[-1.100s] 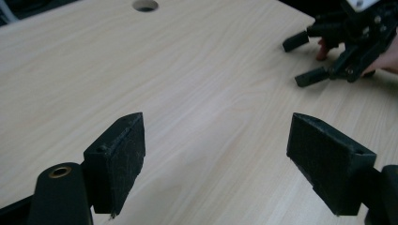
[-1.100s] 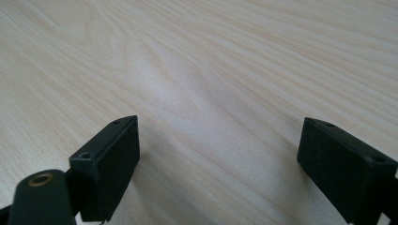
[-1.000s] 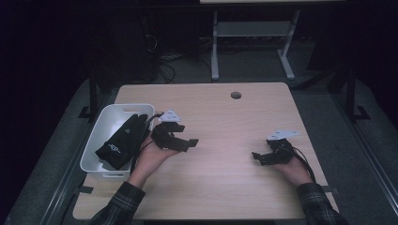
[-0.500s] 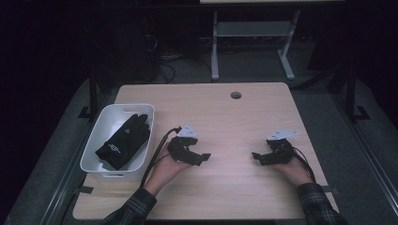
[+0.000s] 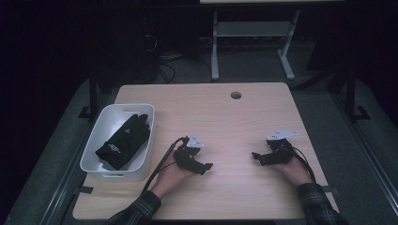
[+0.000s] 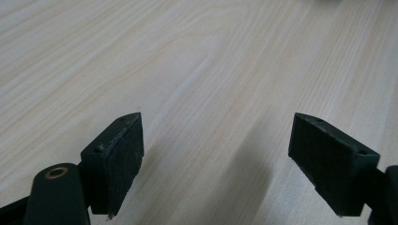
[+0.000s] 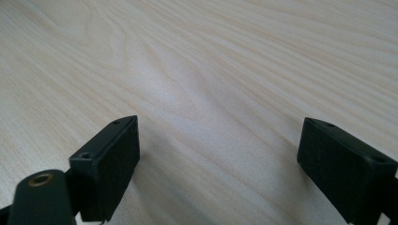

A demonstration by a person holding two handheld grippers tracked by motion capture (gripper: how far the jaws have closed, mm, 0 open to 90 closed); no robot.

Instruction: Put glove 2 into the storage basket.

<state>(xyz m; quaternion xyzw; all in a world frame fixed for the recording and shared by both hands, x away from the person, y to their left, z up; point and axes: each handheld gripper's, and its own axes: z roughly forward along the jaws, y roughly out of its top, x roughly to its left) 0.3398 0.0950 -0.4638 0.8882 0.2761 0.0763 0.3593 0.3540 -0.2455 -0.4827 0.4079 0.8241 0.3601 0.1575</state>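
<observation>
Wooden table (image 5: 225, 117) lay bare between both wide-open, empty grippers, left (image 5: 204, 167) and right (image 5: 256, 156); black glove (image 5: 123, 141) rested in white bin (image 5: 143, 161), beside the left gripper.

table (image 5: 225, 122): pale wood grain, dark round hole | bin (image 5: 104, 161): white, at table's left edge | glove (image 5: 123, 141): black, small white print, inside bin | left gripper (image 5: 205, 167): black, grey plate | right gripper (image 5: 256, 156): black, grey plate | sleeves (image 5: 319, 208): dark plaid
</observation>
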